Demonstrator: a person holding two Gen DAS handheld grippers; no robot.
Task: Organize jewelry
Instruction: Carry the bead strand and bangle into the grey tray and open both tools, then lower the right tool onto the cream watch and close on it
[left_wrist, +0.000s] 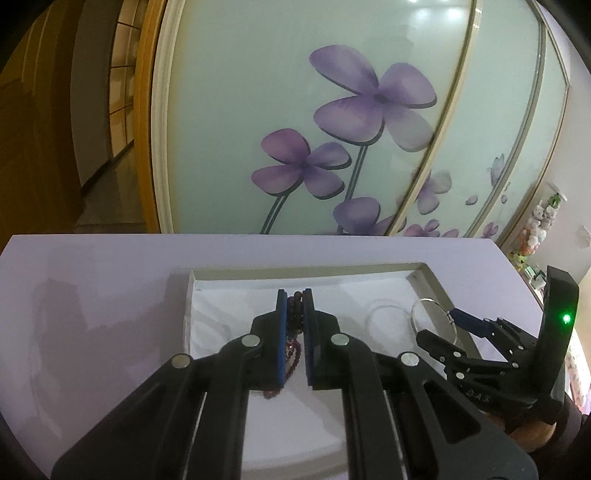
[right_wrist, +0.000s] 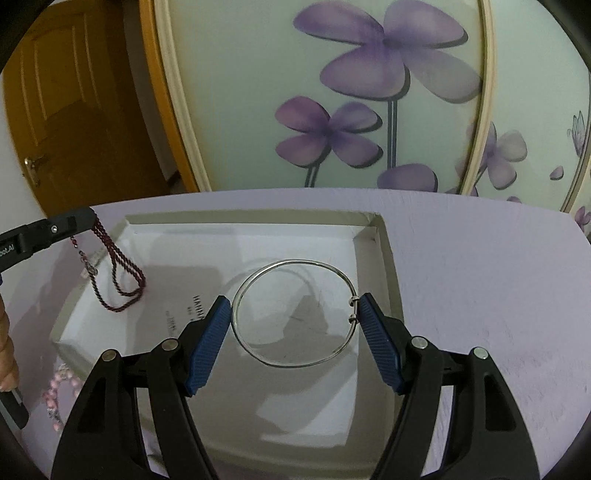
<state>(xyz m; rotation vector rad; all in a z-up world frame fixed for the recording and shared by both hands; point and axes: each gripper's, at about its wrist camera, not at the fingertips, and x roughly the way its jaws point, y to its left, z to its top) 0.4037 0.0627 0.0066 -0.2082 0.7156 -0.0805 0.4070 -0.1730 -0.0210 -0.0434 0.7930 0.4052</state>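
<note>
Right wrist view shows the right claw (right_wrist: 293, 314) gripping a thin, stiff, likely slippery silver bangle (right_wrist: 295, 314) across its rim above the white tray (right_wrist: 384, 258), while, off to its left, the left claw (left_wrist: 295, 325) pinches a limp garnet bead strand (left_wrist: 293, 317).

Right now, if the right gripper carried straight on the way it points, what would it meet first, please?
Probably the white tray's far wall. The right gripper, holding the silver bangle, points over the tray floor; depth is unclear.
</note>
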